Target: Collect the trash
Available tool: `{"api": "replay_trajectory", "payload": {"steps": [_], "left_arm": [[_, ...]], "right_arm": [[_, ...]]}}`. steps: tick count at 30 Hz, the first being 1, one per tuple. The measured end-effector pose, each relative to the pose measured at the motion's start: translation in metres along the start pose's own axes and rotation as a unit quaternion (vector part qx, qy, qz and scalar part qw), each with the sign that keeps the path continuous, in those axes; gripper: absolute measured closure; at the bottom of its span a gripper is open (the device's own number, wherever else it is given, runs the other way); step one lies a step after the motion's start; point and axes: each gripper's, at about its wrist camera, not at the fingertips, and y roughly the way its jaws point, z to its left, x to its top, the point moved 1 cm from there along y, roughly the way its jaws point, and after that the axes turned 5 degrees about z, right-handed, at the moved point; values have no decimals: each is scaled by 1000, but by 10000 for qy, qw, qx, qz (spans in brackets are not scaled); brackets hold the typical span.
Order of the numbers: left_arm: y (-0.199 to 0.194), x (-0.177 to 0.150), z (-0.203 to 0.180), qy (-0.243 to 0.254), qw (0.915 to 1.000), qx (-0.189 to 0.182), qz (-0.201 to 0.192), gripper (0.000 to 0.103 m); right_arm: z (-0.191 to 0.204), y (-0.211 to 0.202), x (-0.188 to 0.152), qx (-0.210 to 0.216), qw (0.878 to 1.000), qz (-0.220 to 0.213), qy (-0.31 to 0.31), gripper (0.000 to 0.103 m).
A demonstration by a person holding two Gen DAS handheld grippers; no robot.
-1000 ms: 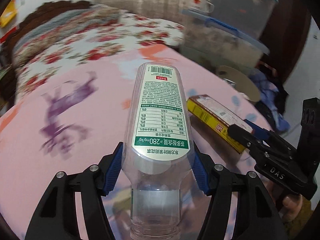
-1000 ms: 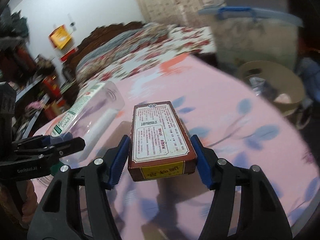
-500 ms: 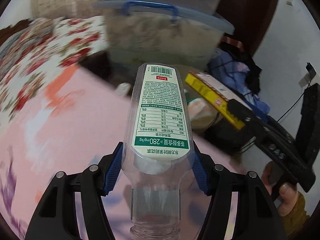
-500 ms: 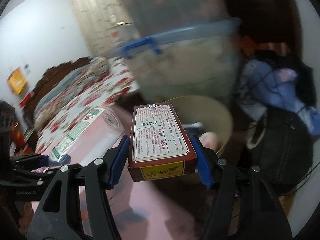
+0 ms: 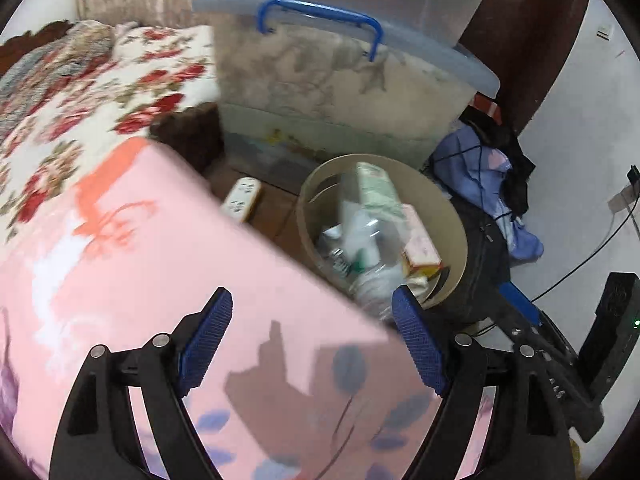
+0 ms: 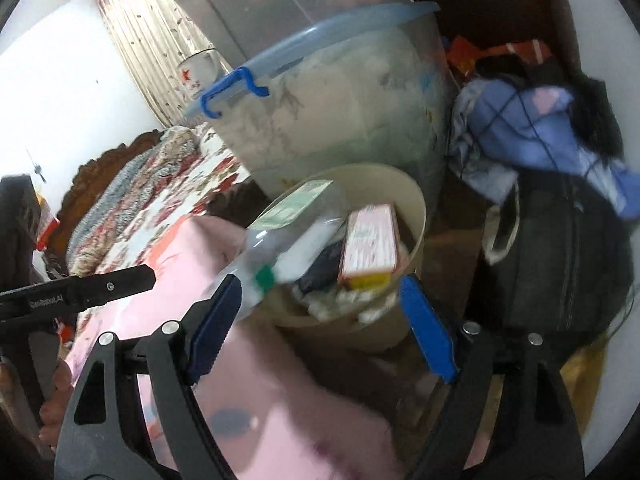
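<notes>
The bottle (image 6: 288,236) lay slanted in the bin (image 6: 416,208), neck poking over the near rim, and the box (image 6: 370,244) sat beside it on the trash. Left gripper (image 5: 312,336) gaped wide above the pink blanket (image 5: 160,264); right gripper (image 6: 320,320) gaped too, empty. A lidded tub (image 6: 340,112) stood behind.
</notes>
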Motion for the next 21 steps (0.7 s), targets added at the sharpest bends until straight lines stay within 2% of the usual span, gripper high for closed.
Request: {"api": "replay_trajectory", "payload": {"steps": [3,8,13,21], "left_arm": [[-22,-29,8,-27,9993,331,-196,24],[-57,-79,19,-126,9970,639,-425,22],[-89,-123,28,-245,9930,963,-644,18],[-132,-170,41,-450,9883,1090,-969,14]], "right_arm": [[14,-19,-26,115,9999,-33,63,21],[44,-40,-65,301,9995,54,-25,21],[70,-52,-90,366,9990,172,-192,20],[97,-76,-108,406,9984,202,-328,15]]}}
